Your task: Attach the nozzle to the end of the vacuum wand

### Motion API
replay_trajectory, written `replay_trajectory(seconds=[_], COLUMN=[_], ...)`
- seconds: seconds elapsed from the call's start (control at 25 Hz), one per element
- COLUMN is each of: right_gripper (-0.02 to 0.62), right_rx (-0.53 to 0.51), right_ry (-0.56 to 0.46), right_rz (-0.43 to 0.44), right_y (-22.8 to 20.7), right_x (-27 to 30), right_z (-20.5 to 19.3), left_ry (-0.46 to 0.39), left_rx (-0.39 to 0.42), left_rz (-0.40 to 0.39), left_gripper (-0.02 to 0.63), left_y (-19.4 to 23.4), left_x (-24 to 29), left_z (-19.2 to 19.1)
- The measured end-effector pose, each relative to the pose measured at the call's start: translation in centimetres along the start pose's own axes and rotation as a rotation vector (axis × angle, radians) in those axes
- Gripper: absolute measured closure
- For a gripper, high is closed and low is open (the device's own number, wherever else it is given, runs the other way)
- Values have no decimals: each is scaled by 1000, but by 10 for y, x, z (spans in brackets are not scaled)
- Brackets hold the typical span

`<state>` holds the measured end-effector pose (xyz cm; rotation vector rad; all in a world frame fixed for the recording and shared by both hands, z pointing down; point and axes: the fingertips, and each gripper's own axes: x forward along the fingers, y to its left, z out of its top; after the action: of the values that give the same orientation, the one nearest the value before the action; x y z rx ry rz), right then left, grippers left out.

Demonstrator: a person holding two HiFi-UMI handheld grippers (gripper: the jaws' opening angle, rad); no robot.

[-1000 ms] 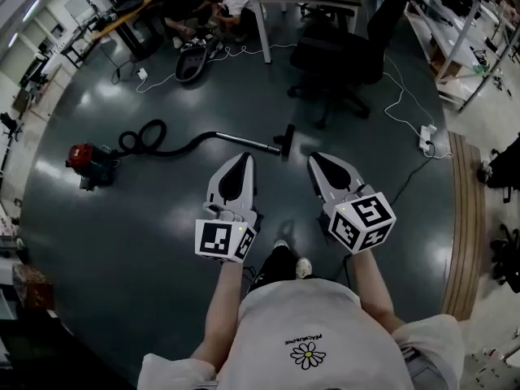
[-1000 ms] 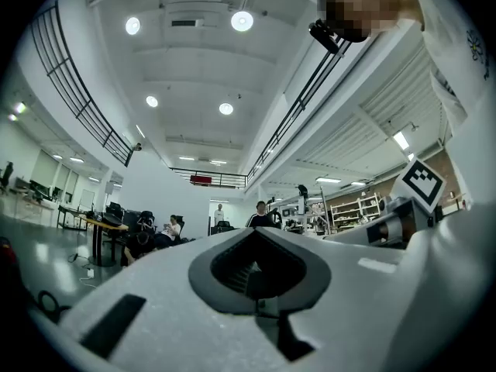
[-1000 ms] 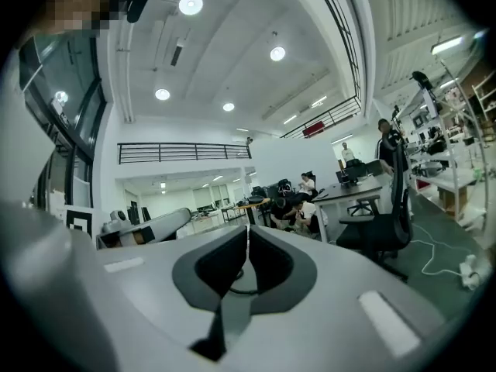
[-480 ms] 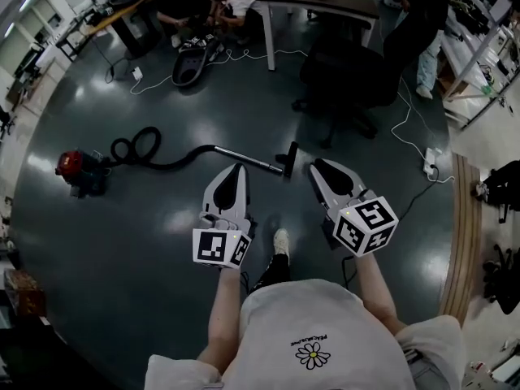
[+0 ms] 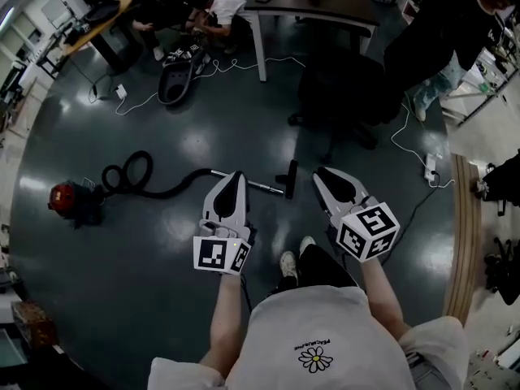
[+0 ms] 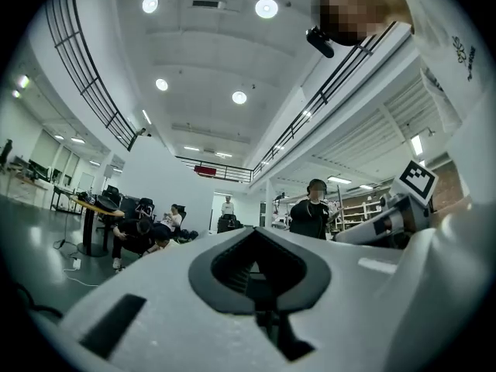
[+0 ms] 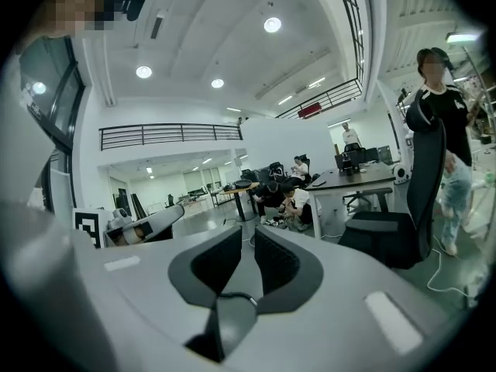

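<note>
At the far left the red vacuum canister (image 5: pixel 67 203) stands on the dark floor (image 5: pixel 162 291). Its hose (image 5: pixel 130 173) loops toward the wand (image 5: pixel 266 188), whose middle is hidden behind the left gripper (image 5: pixel 231 177). That gripper is held out roughly level in front of the person, its fingers pressed together with nothing between them. The black nozzle (image 5: pixel 290 179) lies at the wand's end, between the two grippers; whether the two touch is too small to tell. The right gripper (image 5: pixel 322 174) tips slightly downward, its fingers a narrow gap apart and empty.
</note>
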<state>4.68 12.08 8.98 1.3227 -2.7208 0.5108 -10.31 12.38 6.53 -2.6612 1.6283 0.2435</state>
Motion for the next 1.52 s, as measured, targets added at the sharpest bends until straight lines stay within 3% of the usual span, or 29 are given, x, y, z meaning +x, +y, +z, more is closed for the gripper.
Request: replay_trajectory(seconds=[0.52,0.84,0.96,1.08,1.2,1.32,1.4,1.52], right_gripper=[558,557,549,533,504,457,442,410], right_rx=[48,21,10,18,-8,-69,-115,-195], right_ry=[28,89,135,156,160,200,251,340], right_rz=[59,62,73,103,154,192,221,289], right_y=[-118,-143,-152,-170,-200,-235,-258,-295], right_x=[103,147,162,193,245,290,314,354], right_z=[36,29,8,-38,-115,-233,-322,-456], left_ry=[47,115,163,195,211,202,251,350], left_rx=[46,44,45,42,57,16,-11,58], left_rz=[-53,-59,-90,-146,-192,-249,-317,-485], left_gripper=[604,604,604,604,602,519,441,357], left_y=[35,74,84,102,138,165,171,175], left_x=[144,171,174,178,188,187,181,171], left_z=[-24,-55,-86,-148,-250,-380,-474,-619])
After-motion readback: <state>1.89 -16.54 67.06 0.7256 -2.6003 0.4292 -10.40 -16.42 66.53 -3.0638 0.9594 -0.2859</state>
